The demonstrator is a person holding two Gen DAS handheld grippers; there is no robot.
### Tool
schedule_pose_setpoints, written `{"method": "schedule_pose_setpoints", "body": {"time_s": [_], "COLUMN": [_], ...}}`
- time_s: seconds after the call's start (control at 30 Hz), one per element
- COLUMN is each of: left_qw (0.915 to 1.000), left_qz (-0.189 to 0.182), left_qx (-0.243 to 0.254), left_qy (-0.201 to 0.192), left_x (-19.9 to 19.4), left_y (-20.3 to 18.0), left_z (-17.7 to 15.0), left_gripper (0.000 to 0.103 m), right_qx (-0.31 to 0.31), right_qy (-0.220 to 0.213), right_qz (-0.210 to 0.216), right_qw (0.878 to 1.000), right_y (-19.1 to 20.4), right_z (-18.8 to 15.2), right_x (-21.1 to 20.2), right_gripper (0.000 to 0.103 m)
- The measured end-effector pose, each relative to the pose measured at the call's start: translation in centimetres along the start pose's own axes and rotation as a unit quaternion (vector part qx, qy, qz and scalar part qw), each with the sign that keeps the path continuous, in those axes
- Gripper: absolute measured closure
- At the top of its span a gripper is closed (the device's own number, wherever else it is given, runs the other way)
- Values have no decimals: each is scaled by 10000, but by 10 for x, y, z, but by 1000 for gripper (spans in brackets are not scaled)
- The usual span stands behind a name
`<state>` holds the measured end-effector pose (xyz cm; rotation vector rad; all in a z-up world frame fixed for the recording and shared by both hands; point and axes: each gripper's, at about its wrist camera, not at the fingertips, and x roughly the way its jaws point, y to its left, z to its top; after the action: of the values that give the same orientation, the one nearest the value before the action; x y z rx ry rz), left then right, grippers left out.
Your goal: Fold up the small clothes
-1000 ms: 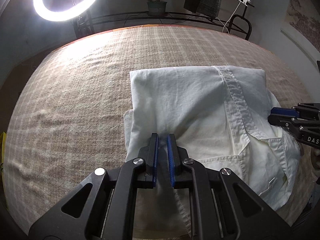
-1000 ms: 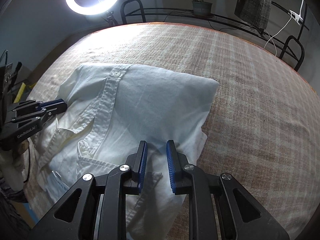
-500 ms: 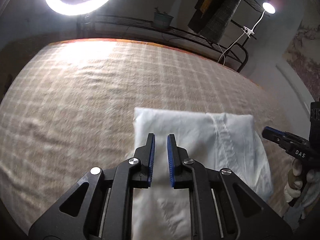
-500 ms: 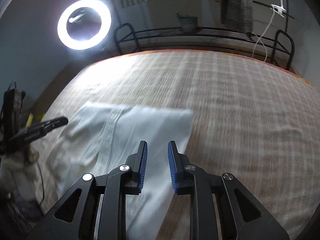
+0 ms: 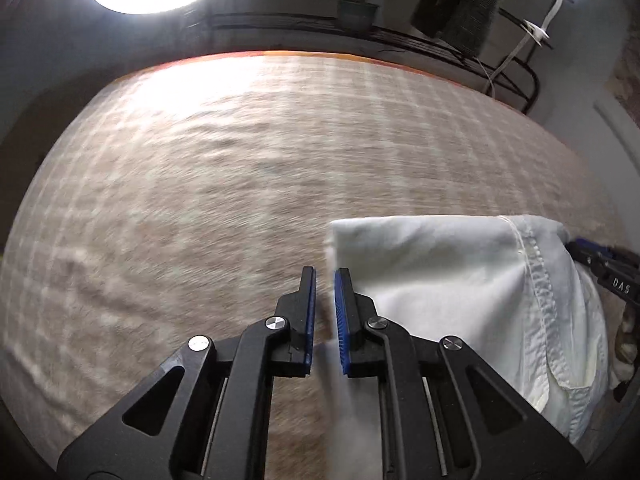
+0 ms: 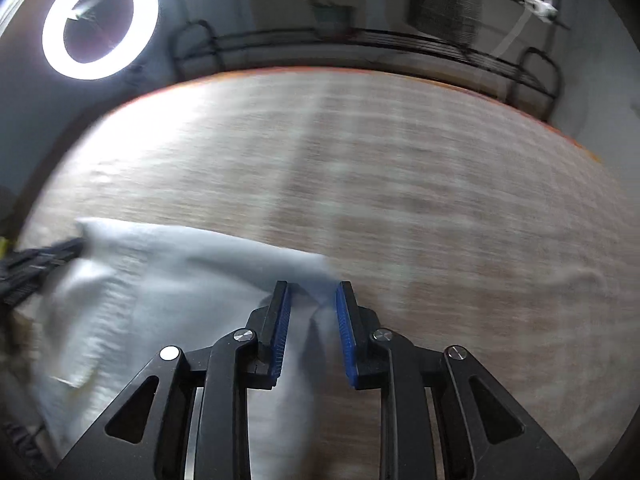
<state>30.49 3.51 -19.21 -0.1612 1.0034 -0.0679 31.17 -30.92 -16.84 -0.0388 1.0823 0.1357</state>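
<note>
**Both grippers over the edges of a folded white shirt**

In the left wrist view, the left gripper (image 5: 325, 280) sat at the lower centre of the frame with its blue-lined jaws drawn close, only a narrow slit between them. Nothing was pinched there; the gap showed the checked bed cover (image 5: 224, 184) and the blurred left edge of the white shirt (image 5: 440, 280). The shirt lay folded at the lower right of that frame, its button placket (image 5: 534, 272) running down its right side. The tip of the right gripper (image 5: 588, 254) showed at the right edge, just beside the shirt.

In the right wrist view, heavily blurred, the right gripper (image 6: 311, 300) stood at the lower centre with its jaws parted wider; they had just been opening. The shirt's right corner (image 6: 304, 264) lay between and under them, though the pads did not press on it. The shirt (image 6: 160, 280) spread across the lower left, with the left gripper (image 6: 60, 250) at the left edge touching its far side. A ring light (image 6: 100, 22) glowed in the upper left.
</note>
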Motion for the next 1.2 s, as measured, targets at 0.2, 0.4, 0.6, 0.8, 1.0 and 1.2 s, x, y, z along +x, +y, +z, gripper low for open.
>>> {"method": "schedule_pose_setpoints", "body": {"time_s": [0.2,0.4,0.6,0.8,1.0,1.2], "left_qw": [9956,9801,9603,9498,9576,9668], "left_qz": [-623,-1478,-1900,-2068,-1960,-1788], "left_qx": [-686,-1318,-1987,-2271,-2048,-1776], "left_qy": [-152,157,480,596,514,424], "left_x": [-50,-60,-47,-30,-25,-23], "left_y": [43,46,50,51,35,14], "left_z": [-18,-49,-69,-71,-69,-63], "left_gripper": [93,62,62,62,62,63], "right_qx": [359,569,1165,1753,1783,1689], "right_qy": [-74,110,404,512,504,565], "right_qz": [813,1863,2073,2293,2364,2552], "right_qw": [9960,9808,9705,9561,9538,9503], "right_y": [-30,-23,-35,-52,-47,-31], "right_z": [-26,-55,-79,-83,-78,-73], "right_x": [-52,-74,-64,-46,-33,-25], "right_gripper": [76,50,49,49,49,63]}}
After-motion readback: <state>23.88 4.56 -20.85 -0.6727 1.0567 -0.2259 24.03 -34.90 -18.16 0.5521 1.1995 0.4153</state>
